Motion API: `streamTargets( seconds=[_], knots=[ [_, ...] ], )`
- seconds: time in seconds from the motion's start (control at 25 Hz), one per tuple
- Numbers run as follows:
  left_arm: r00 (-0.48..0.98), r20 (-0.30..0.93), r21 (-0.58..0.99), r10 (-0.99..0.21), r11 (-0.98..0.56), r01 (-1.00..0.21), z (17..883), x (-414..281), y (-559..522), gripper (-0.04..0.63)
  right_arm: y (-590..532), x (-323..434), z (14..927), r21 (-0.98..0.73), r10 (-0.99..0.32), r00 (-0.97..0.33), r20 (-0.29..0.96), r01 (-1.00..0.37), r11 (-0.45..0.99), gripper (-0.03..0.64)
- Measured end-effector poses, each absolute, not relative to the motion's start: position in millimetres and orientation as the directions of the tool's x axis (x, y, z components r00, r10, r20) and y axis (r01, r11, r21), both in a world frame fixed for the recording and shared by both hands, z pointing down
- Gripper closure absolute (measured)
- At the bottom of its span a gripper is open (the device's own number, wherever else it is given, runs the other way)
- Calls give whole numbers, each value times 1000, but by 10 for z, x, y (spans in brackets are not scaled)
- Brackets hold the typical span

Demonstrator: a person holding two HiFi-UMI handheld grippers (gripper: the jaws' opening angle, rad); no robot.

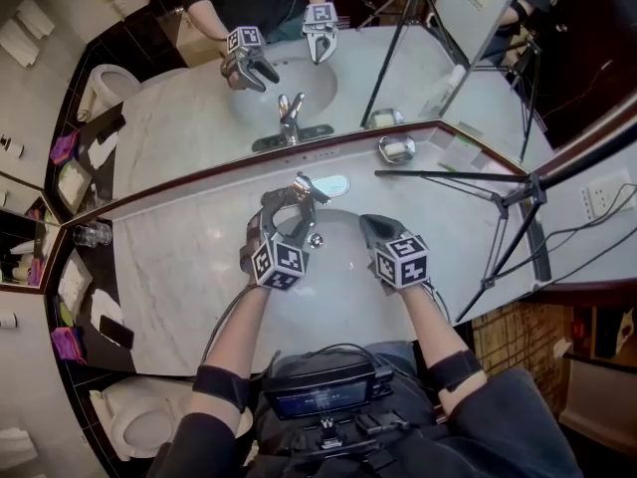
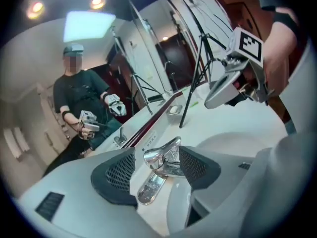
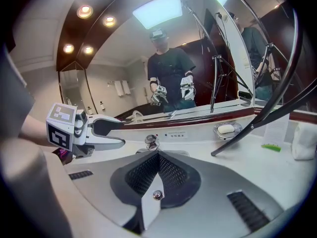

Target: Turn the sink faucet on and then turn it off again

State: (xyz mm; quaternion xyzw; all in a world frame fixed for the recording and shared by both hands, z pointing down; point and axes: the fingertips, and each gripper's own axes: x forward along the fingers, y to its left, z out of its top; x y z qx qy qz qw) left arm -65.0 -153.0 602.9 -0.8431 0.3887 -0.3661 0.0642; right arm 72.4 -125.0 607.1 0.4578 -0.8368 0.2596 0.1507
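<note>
The chrome faucet (image 1: 301, 189) stands at the back of the white sink basin (image 1: 338, 229), below the mirror. My left gripper (image 1: 291, 203) is at the faucet and open. In the left gripper view its lever (image 2: 161, 156) lies between the two dark pads (image 2: 120, 171), which stand apart from it on the left side. The spout (image 2: 150, 188) points down into the basin. My right gripper (image 1: 369, 226) hovers over the right of the basin, shut and empty. In the right gripper view its jaws (image 3: 157, 155) meet, with the faucet (image 3: 151, 142) beyond them and the left gripper (image 3: 94, 129) at the left.
A marble counter (image 1: 189, 267) surrounds the sink. A soap dish (image 1: 396, 149) sits at the back right. A black tripod (image 1: 503, 202) stands on the right, with one leg reaching toward the faucet. A glass (image 1: 92, 233) is at the far left. The mirror (image 1: 299, 78) rises behind the faucet.
</note>
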Motion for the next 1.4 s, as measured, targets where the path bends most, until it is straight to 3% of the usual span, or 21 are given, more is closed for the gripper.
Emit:
streamTargets(
  seconds=[0.2, 0.56, 0.92, 1.16, 1.4],
  knots=[
    [386, 580, -585, -717, -696, -416, 6138, -361, -1657, 282, -1189, 752, 6127, -306, -689, -530, 494, -848, 432, 597],
    [376, 628, -654, -681, -724, -219, 6534, -114, -1843, 282, -1124, 841, 6253, -323, -693, -523, 496, -852, 411, 597],
    [385, 631, -650, -673, -730, -210, 6616, 40, -1974, 290, -1049, 908, 6364, -331, -690, -511, 512, -859, 391, 597],
    [387, 627, -656, -676, -726, -205, 6631, 79, -1968, 386, -1058, 934, 6365, -335, -692, -512, 510, -859, 388, 597],
    [402, 611, -630, -681, -727, -274, 6557, 63, -2004, 410, -1047, 948, 6372, -336, -690, -511, 513, -859, 387, 597]
  ],
)
